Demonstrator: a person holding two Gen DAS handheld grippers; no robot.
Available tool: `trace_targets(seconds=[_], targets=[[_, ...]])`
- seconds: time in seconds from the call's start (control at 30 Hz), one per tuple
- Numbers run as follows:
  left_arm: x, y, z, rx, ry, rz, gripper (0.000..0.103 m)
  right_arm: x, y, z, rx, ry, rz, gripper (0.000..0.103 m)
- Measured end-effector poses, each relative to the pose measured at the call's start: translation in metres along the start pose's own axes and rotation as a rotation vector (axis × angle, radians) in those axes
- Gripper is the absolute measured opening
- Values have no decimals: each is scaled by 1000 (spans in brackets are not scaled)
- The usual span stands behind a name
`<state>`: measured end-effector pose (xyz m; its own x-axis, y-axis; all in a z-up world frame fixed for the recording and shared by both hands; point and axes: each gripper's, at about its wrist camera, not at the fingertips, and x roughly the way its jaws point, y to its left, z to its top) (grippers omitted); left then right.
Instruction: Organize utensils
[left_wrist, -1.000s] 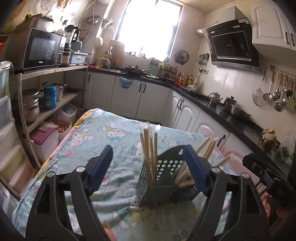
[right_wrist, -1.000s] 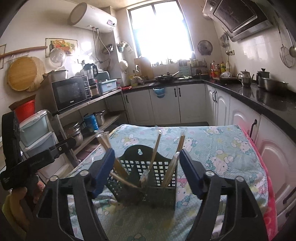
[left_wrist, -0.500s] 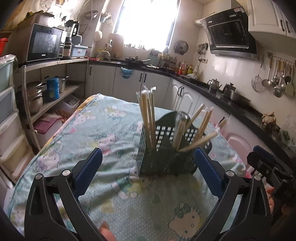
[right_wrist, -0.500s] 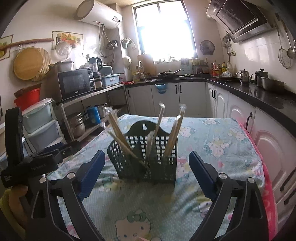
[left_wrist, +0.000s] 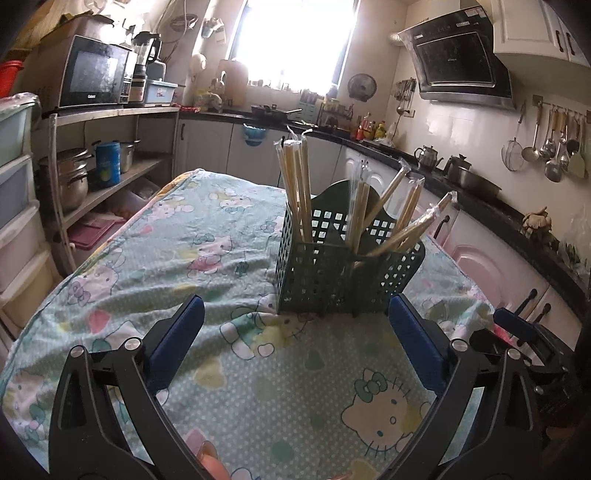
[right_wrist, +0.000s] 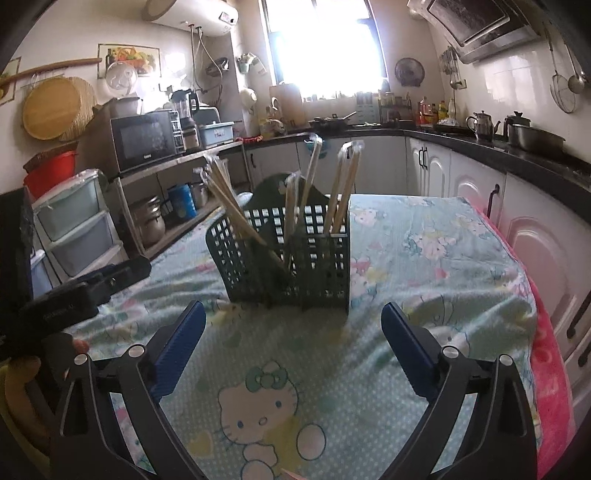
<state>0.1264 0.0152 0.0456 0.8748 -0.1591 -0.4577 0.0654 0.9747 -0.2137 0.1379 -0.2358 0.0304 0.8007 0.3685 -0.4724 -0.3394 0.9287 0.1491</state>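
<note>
Chopsticks (left_wrist: 295, 188) in clear wrappers all stand in the green slotted holder (left_wrist: 332, 280), which sits on the cartoon-print cloth (left_wrist: 229, 243) at twelve o'clock from both my tongs. My left gripper (left_wrist: 295, 343) and right gripper (right_wrist: 293, 339) are spread wide, grasping nothing, well short of the holder. No loose utensil shows on the cloth; I judge the sorting essentially complete.

Chopsticks (left_wrist: 295, 192) upright in caddy (left_wrist: 332, 280); caddy on tablecloth (left_wrist: 184, 258), ahead of both tongs; compartments unclear.
</note>
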Motion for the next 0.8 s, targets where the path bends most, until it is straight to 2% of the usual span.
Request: trace_targets(seconds=[0.33,0.57,0.67,0.8], targets=[[-3,2,-21,24,-91,23,91,-2,4,-23,-46,-77,-43,95],[-5,-3,-24,64,-175,12,91,-10,0,-25,-25,-209,-80,97],[-2,-4,-26,71,-182,2,91,-11,1,-25,-46,-242,-99,97],[3,-7,-30,90,-179,8,91,-7,5,-28,-73,-237,-88,97]])
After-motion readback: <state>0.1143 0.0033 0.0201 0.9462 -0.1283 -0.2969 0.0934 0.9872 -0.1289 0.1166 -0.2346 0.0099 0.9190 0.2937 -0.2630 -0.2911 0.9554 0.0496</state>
